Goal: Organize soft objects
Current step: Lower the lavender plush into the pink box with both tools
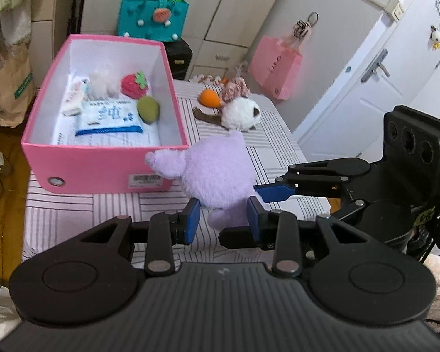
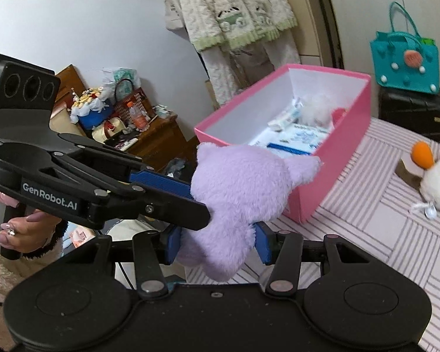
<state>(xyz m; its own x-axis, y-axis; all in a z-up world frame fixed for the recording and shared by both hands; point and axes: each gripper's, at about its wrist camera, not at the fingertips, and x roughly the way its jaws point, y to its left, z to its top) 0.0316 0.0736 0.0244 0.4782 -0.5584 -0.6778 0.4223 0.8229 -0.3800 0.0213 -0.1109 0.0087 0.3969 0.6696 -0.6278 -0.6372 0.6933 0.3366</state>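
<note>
Both tongs grip one lilac plush toy (image 1: 217, 173), lifted clear of the striped cloth. The left tongs (image 1: 223, 220) are clamped on a small foot or paw at the toy's lower end; their blue pads pinch it from either side. The right tongs (image 2: 218, 243) are closed across the toy's wider bottom, so their jaws stand further apart with the plush squeezed between them. In the left wrist view the right tongs come in from three o'clock, one blue finger pressed against the toy's flank.

The toy hangs just beside the near corner of the pink box (image 1: 102, 173), its ear overlapping the rim. The box sits at about eleven o'clock from the left tongs and already holds tissue packs (image 1: 108, 118), a strawberry plush (image 1: 134, 85), a green ball (image 1: 148, 109) and something white and fluffy.

The step in hand looks like the carry to the box. The next move likely calls for lifting the toy over the rim, then letting go with both tongs together.

At one o'clock a white plush (image 1: 240, 114) and an orange ball (image 1: 209, 97) lie on the cloth, well apart from the box, probably next.
</note>
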